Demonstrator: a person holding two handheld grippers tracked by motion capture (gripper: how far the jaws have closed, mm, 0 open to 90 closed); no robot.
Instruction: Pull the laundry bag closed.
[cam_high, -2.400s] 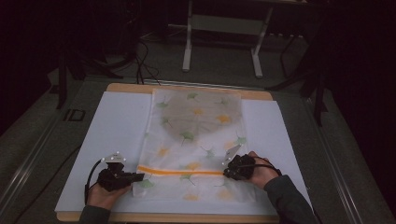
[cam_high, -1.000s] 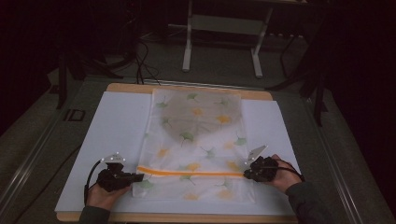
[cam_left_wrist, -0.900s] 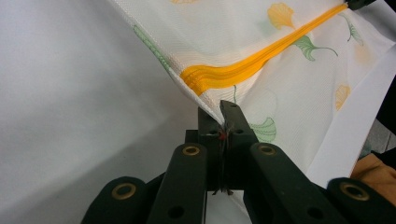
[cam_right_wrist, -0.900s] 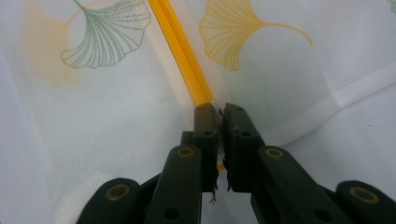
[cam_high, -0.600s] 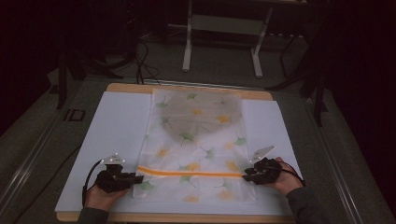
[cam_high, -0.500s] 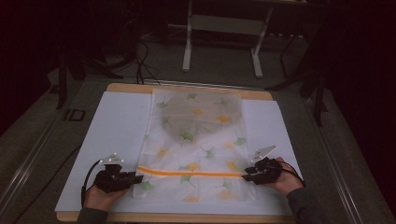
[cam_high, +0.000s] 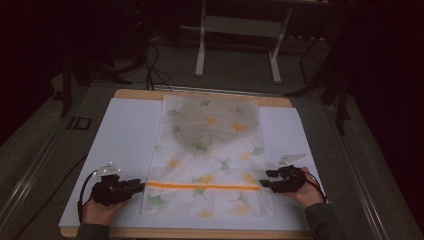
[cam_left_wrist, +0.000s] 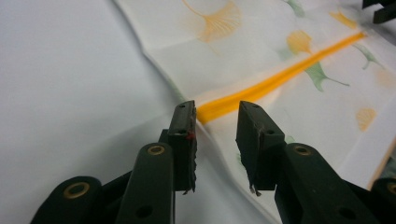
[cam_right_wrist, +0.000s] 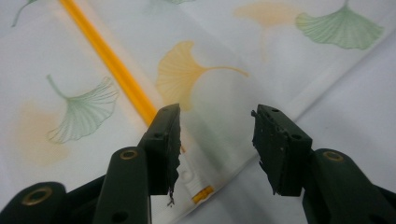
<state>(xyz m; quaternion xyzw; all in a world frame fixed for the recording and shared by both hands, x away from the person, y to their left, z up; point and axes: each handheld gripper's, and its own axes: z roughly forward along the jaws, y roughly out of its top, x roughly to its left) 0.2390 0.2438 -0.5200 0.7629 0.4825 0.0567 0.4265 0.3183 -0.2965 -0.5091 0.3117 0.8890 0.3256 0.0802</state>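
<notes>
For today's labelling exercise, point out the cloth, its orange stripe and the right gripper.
cloth (cam_high: 210, 135), high view, on its leaf-printed middle.
orange stripe (cam_high: 202, 186), high view, on the stripe's midpoint.
right gripper (cam_right_wrist: 215, 140), right gripper view, midway between its open jaw tips.

A white sheet (cam_high: 125, 150) covers a wooden table (cam_high: 145, 94), whose edge shows at twelve o'clock. Beyond it, a pale metal stand (cam_high: 237, 30) rests on grey floor (cam_high: 45, 150), with black cables (cam_high: 152, 60) trailing at eleven o'clock. A dark label (cam_high: 80, 123) lies at nine o'clock.
</notes>
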